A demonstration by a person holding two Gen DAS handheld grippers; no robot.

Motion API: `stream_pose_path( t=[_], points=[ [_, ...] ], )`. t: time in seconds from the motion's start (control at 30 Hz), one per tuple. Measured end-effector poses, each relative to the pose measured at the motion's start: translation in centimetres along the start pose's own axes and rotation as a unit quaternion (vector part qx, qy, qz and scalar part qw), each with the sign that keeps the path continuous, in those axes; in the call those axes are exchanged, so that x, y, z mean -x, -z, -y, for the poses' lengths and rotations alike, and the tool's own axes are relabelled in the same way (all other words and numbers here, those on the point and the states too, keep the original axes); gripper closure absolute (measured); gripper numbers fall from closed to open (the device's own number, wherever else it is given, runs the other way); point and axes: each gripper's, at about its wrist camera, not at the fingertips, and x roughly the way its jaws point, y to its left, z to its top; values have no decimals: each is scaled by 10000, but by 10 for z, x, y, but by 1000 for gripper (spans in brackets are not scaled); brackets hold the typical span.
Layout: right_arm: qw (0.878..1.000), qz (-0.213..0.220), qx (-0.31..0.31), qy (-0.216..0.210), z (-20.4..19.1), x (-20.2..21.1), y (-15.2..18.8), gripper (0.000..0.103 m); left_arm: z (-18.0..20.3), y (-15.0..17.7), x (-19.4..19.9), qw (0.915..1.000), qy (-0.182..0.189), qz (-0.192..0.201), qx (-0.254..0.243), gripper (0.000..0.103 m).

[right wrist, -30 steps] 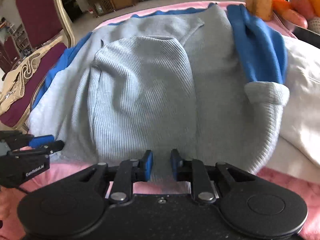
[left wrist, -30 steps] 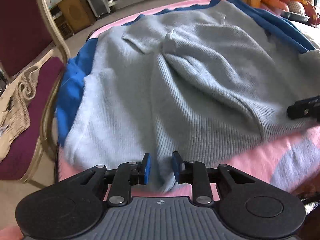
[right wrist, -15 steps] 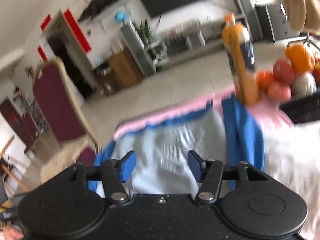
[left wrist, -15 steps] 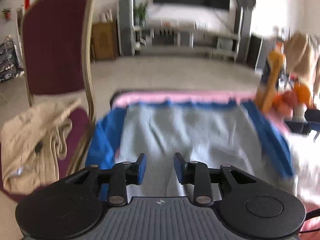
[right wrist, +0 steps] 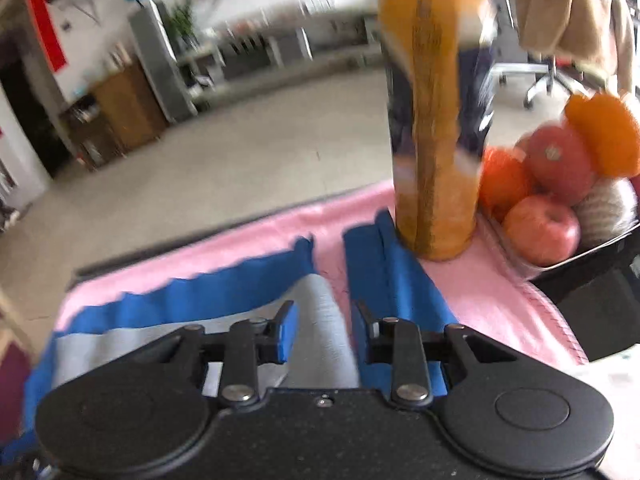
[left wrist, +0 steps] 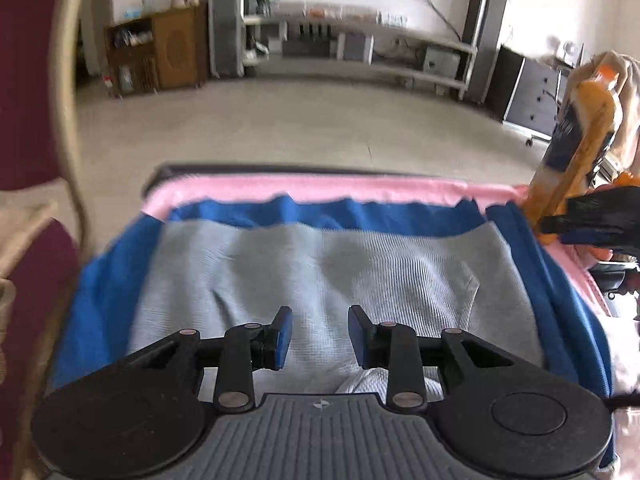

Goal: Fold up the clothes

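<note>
Grippers apart above the grey knit

Grey ribbed sweater (left wrist: 320, 280) lies spread on a blue garment (left wrist: 108, 288), which in turn lies on a pink blanket (left wrist: 320, 186) covering the table. In the left wrist view the sweater fills the middle, with blue cloth showing as a border at 9, 12 and 3 o'clock. The left gripper (left wrist: 319, 338) sits over the sweater at 6 o'clock with its blue-padded fingers (left wrist: 283, 336) spread, nothing between them; whether they touch the knit cannot be told. A maroon chair (left wrist: 36, 80) with a pale frame stands at 9 o'clock, beige cloth on its seat.

In the right wrist view the right gripper (right wrist: 322, 334) also has its fingers parted and empty, above a narrow strip of the grey sweater (right wrist: 320, 320) and the blue garment (right wrist: 224, 292) at 6 o'clock. A tall orange bottle (right wrist: 436, 140) stands on the pink blanket (right wrist: 472, 288) at 1 o'clock, just beside a fold of blue cloth. A dark bowl of fruit (right wrist: 552, 200), apples and oranges, sits right beside the bottle at 3 o'clock. Both views are blurred, so fine detail is lost
</note>
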Motion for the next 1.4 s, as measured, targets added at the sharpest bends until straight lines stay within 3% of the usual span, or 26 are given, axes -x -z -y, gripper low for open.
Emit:
stream_pose_path(
  t=[0.13,0.3,0.37,0.5,0.6,0.63,0.7,0.93,1.03,1.17,1.4],
  points=[
    [9994,-151,78,288,3,-66,-11,66,-9,8,-31,9998,106,-129,136,72],
    [9964,-340,125,772,7,-118,-16,63,-23,19,-53,9988,104,-356,312,72],
    [9976,-209,-157,640,17,-117,-16,54,-27,23,-60,9984,73,-433,350,72],
    [9938,-41,-1106,61,53,-104,-14,53,-31,27,-68,9976,80,-536,420,72],
    [9846,-17,-1736,-194,81,-98,-9,65,-31,29,-68,9976,66,-538,421,71],
    [9830,-54,-1823,-216,87,-100,-8,73,-31,29,-68,9977,67,-540,412,71],
    [9832,-83,-1815,-161,92,-107,-8,78,-30,30,-67,9977,69,-539,397,71],
    [9962,55,-864,70,62,-112,-10,79,-26,32,-70,9984,-2,-500,276,70],
    [9986,124,-468,227,48,-110,-10,93,-26,33,-70,9983,0,-501,289,70],
    [9988,247,9,419,30,-105,-11,101,-27,32,-66,9981,17,-516,324,70],
    [9943,974,-411,160,33,-27,-34,101,-24,24,-18,9992,109,-255,278,71]
  ],
)
